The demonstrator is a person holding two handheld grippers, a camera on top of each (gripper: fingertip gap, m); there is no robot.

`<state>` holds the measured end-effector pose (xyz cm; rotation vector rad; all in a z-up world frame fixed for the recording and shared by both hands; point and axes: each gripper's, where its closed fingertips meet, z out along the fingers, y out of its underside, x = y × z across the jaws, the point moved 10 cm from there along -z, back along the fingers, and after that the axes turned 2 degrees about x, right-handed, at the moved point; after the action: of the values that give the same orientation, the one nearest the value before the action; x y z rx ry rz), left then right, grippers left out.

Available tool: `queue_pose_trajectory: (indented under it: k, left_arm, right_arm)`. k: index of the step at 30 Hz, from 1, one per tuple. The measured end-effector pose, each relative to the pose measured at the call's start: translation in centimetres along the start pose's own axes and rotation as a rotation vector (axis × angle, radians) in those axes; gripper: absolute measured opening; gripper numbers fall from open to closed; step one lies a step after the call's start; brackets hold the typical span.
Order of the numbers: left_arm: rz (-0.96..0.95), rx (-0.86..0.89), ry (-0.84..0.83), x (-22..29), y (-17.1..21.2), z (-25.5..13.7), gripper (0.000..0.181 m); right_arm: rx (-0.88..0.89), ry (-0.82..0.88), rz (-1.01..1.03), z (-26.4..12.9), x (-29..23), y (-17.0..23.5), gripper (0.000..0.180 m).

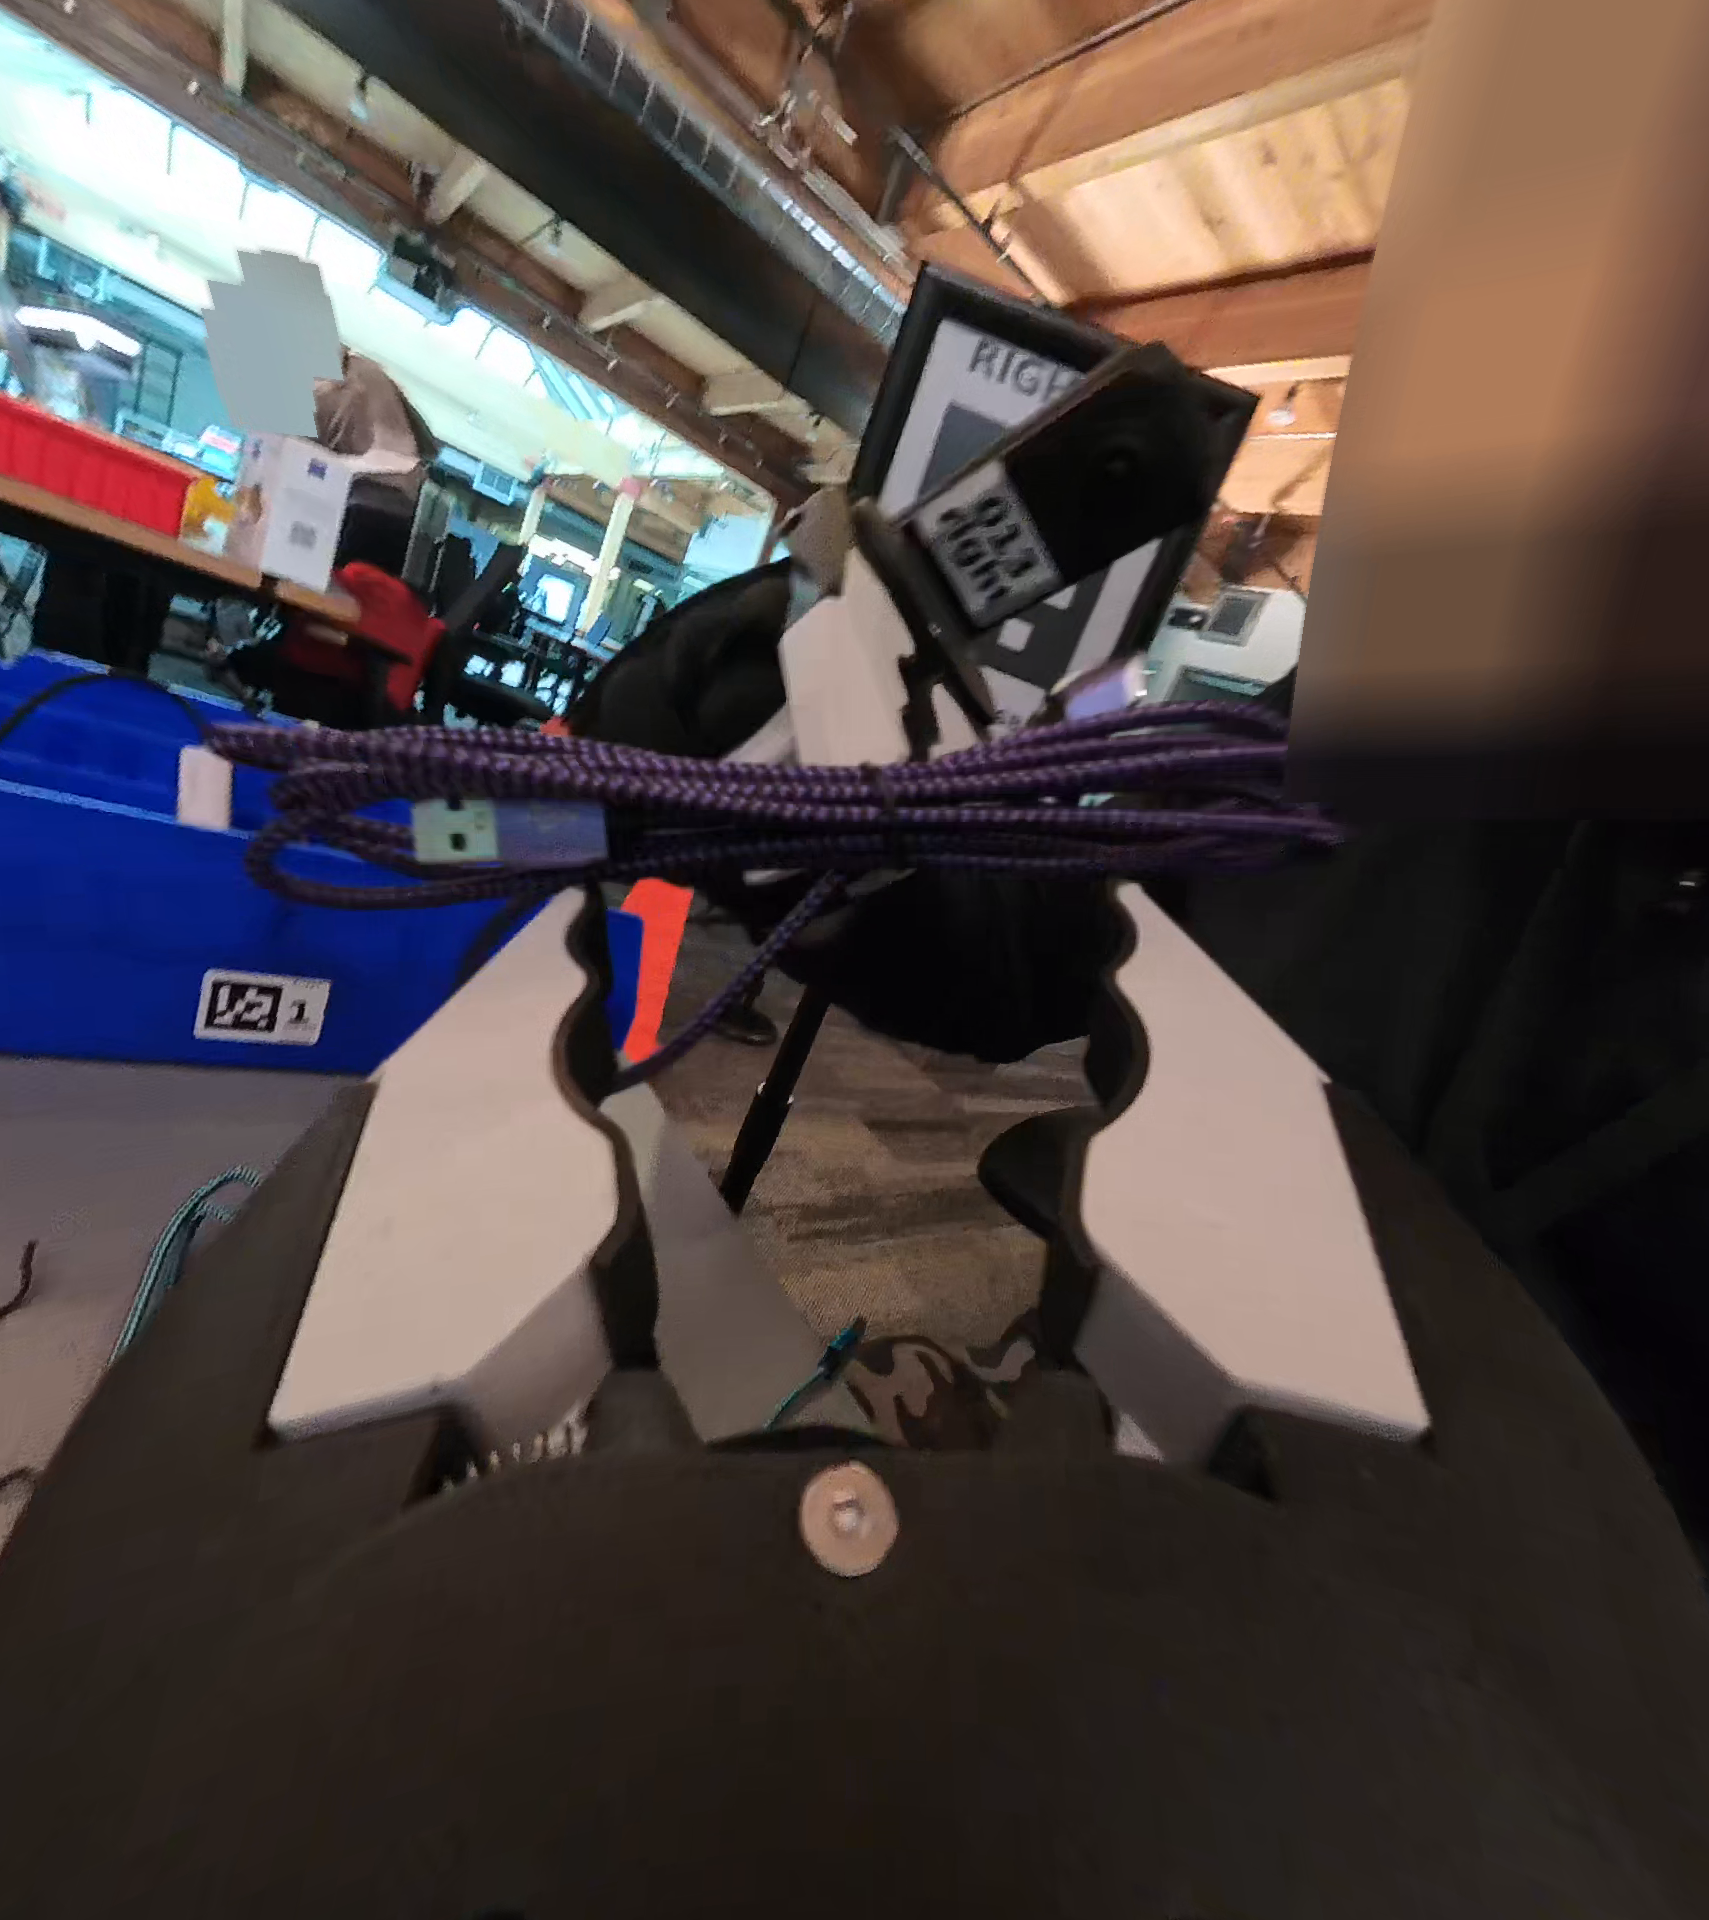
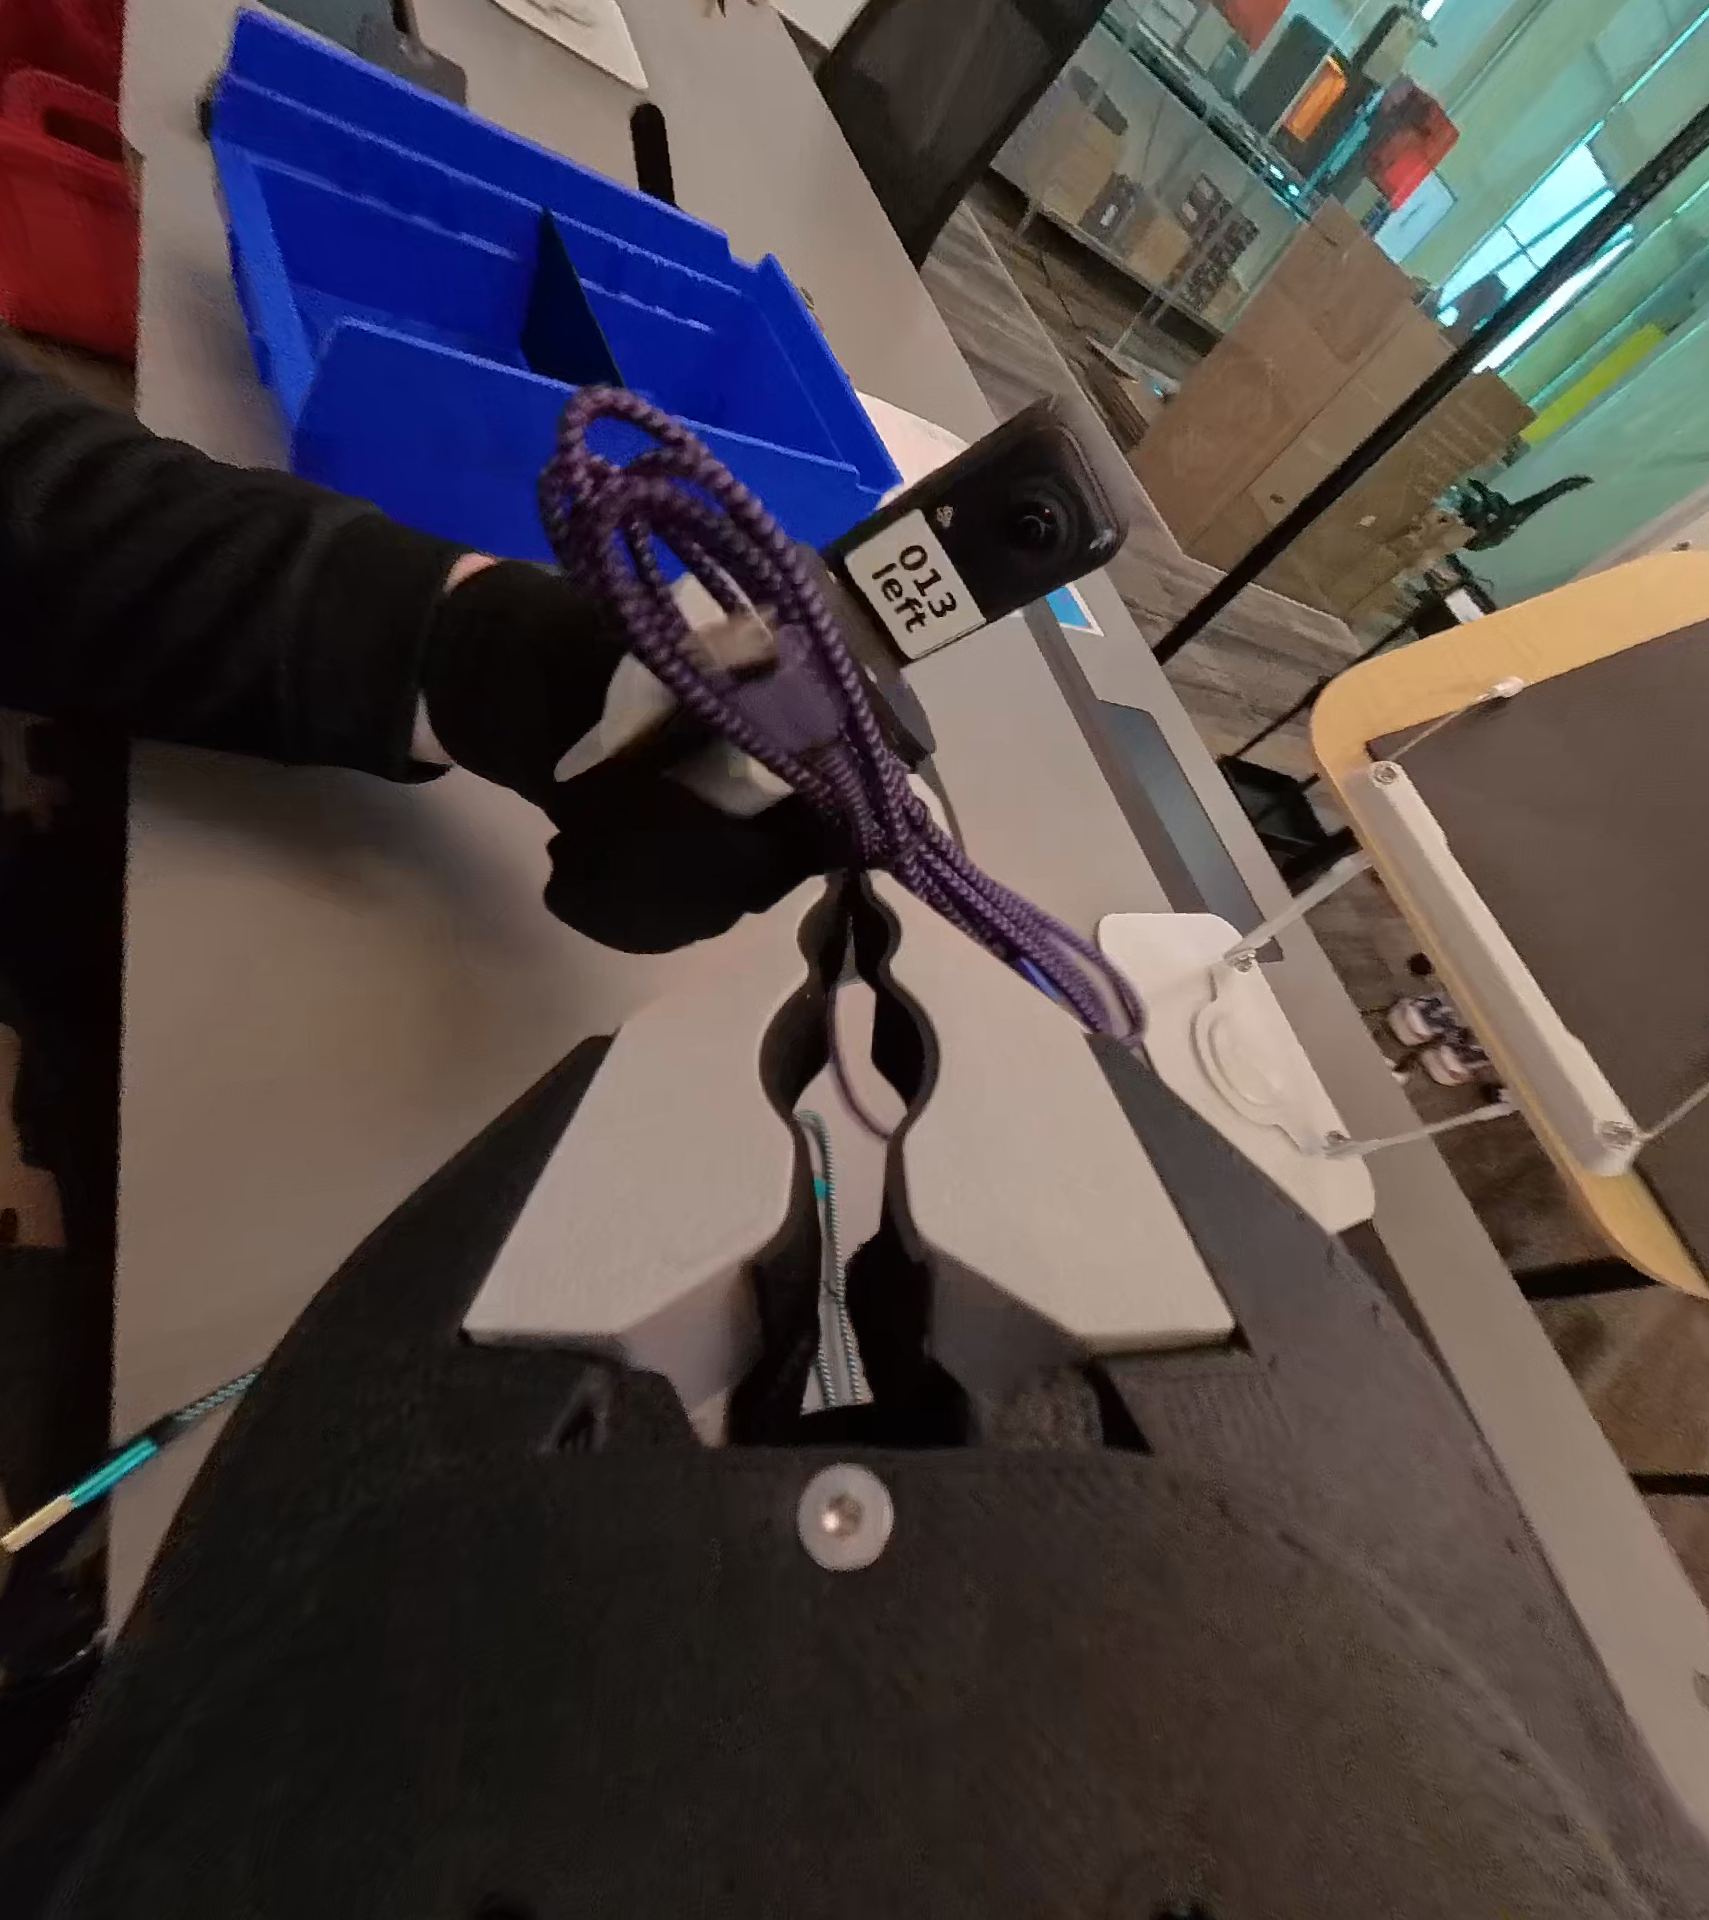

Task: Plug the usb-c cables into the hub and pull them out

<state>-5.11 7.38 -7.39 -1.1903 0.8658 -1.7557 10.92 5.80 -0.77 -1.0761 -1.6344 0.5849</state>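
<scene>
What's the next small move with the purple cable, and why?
Probably close the left gripper on the bundled purple cable. Its fingers are open just below the bundle, while the right gripper is shut on the bundle, holding it in the air. No hub is in view, so plugging isn't yet possible.

Left claw (image 1: 850, 904) spread wide in air; right claw (image 2: 855, 894) pinched nearly closed, facing it

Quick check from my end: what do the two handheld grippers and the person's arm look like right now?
Each gripper, left gripper and right gripper, has a matte black body, one silver screw and pale grey fingers with wavy black inner pads. Each carries a small black camera with a white sticker. The person wears a black sleeve and black glove.
</scene>
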Motion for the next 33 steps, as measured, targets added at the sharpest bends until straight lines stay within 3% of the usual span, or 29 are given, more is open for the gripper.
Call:
queue_pose_trajectory:
  k: [4, 6, 10, 14, 18, 24, 27, 33]
  left_arm:
    - [0.028, 0.051, 0.046, 0.7, -0.6, -0.2, 0.099]
    - [0.027, 0.152, 0.136, 1.4, -1.4, -0.8, 0.095]
    - [0.013, 0.030, 0.093, 1.1, -0.7, 0.2, 0.102]
    - [0.055, 0.074, 0.118, 1.6, -1.1, 0.4, 0.089]
    - [0.174, -0.069, 0.054, 3.1, -1.2, 1.2, 0.084]
    - [0.153, -0.269, 0.091, 3.1, 1.3, 3.2, 0.084]
    - [0.155, -0.259, 0.049, 2.3, 1.4, 3.1, 0.068]
    - [0.115, -0.381, 0.014, 1.2, 3.1, 3.3, 0.073]
  right_arm:
    - [0.025, -0.045, 0.038, -0.5, 0.2, 0.1, 0.000]
    - [0.024, -0.097, 0.049, -0.5, 0.0, 0.4, 0.000]
    - [-0.019, -0.132, 0.026, -0.1, -0.3, 0.7, 0.000]
    - [-0.152, -0.138, 0.039, 1.0, 0.0, 2.1, 0.000]
    - [-0.203, -0.118, 0.147, 1.5, 0.9, 3.8, 0.000]
    - [-0.203, -0.011, 0.225, 2.0, 2.2, 3.9, 0.000]
    - [-0.142, 0.028, 0.256, 1.6, 2.7, 3.6, 0.000]
    - [0.029, 0.039, 0.247, 0.2, 3.0, 1.8, 0.000]
